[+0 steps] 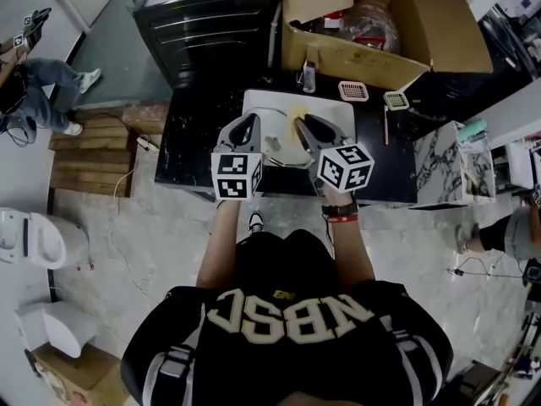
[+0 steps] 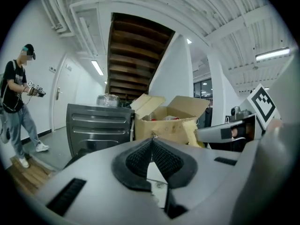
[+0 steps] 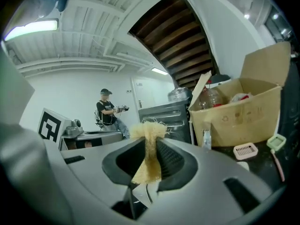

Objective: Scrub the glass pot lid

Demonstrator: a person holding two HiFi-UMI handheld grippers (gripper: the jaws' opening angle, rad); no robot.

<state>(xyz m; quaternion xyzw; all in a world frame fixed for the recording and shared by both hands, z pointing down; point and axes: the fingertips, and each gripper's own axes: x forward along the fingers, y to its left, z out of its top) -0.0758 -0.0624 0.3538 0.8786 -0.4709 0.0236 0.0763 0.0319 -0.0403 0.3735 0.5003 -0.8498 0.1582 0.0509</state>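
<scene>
The right tool [image 3: 149, 138] pinches a yellow scrub sponge [image 3: 148, 165] ready for wiping, while the left tool [image 2: 151, 142], closed on nothing and probably free to steady, hovers with it over the glass pot lid [image 1: 275, 147] lying in the white tray [image 1: 254, 100] on the black desk [image 1: 190, 142].

A tray [image 1: 258, 101] sits on the counter [image 1: 190, 155] under the left gripper [image 1: 251, 119] and right gripper [image 1: 301, 122] – a box [image 1: 448, 32] stands behind it, a cabinet [image 1: 203, 24] left of the box. Two grates [image 1: 353, 90] lie right of the tray
</scene>
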